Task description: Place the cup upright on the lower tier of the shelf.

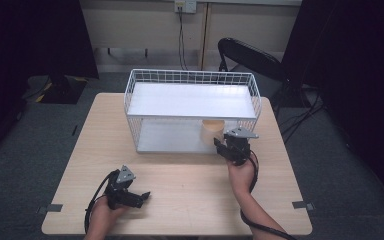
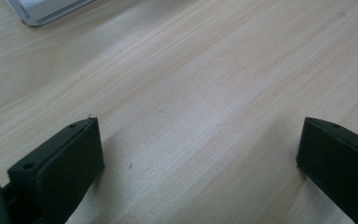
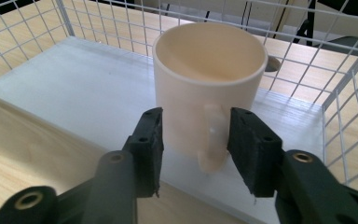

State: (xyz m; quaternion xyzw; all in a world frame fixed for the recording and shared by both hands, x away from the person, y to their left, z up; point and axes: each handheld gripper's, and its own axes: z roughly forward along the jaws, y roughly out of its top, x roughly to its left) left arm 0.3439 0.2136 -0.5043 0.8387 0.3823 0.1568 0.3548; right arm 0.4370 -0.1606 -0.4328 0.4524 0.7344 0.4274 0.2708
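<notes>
Now, mug point(image 3: 209, 84): upright on the rack's lower shelf point(image 3: 74, 88), dead ahead of the right tongs point(image 3: 196, 140).
Handle point(image 3: 213, 137): faces the right tongs, between their jaws, ungripped.
Left tongs point(image 2: 198, 154): open, empty, far off.

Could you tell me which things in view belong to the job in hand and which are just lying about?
Part of the job:
- cream mug on the lower shelf
- white wire rack
- right tool, jaws either side of the mug's handle

Just lying about:
- left tool, open over bare table
- black folding chair behind
</notes>
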